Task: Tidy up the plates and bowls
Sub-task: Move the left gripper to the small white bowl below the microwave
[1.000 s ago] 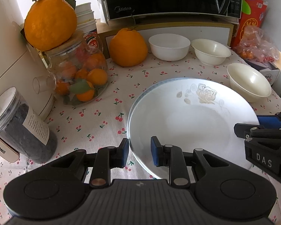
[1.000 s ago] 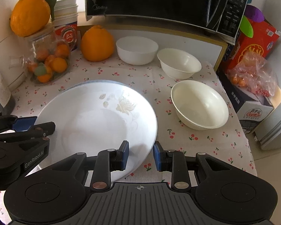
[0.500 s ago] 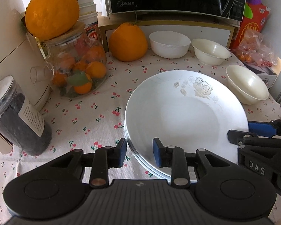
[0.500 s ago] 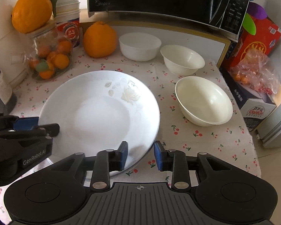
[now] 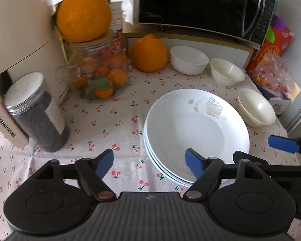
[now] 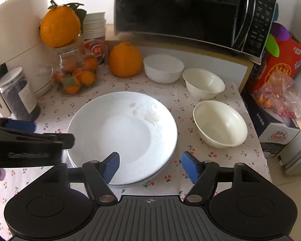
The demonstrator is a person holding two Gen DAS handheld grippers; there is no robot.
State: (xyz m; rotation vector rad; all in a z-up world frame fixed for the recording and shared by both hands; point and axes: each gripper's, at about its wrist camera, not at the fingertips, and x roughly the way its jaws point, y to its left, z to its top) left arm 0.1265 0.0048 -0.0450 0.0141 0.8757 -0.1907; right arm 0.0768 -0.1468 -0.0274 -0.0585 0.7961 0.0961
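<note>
Cherry-print tablecloth point(image 5: 114, 120), thin fabric, slightly creased, covers a small table against a white wall.

Far left: one cream appliance point(image 5: 20, 30), smooth and rounded. Beside it one clear cylindrical jar with metal screw lid point(image 5: 36, 110), dark contents. Next, one glass jar of small oranges point(image 5: 100, 74), and one large knobbly orange point(image 5: 83, 14) sits on its lid. A second large orange point(image 5: 148, 53) rests on the cloth just right of the jar. Black glossy microwave point(image 5: 206, 6) on a raised shelf behind.

Plates: one stack of white plates point(image 6: 122, 134) at table centre, glazed, round, shallow; about three rims show at the near edge. Top plate carries a faint embossed flower.

Bowls: three, all loose on the cloth, none nested. One white bowl point(image 6: 162, 67) at the back, one cream bowl point(image 6: 203, 82) to its right, one larger cream bowl point(image 6: 220, 122) just right of the stack.

Far right: one red carton point(image 6: 281, 64), one crinkled plastic bag of fruit point(image 6: 279, 94).

Left gripper point(image 5: 150, 158): jaws opening, spread across the stack's near-left rim, blue pads clear of it. Right gripper point(image 6: 150, 162): jaws opening, straddling the near-right rim, pads not pressing. Neither holds anything.
</note>
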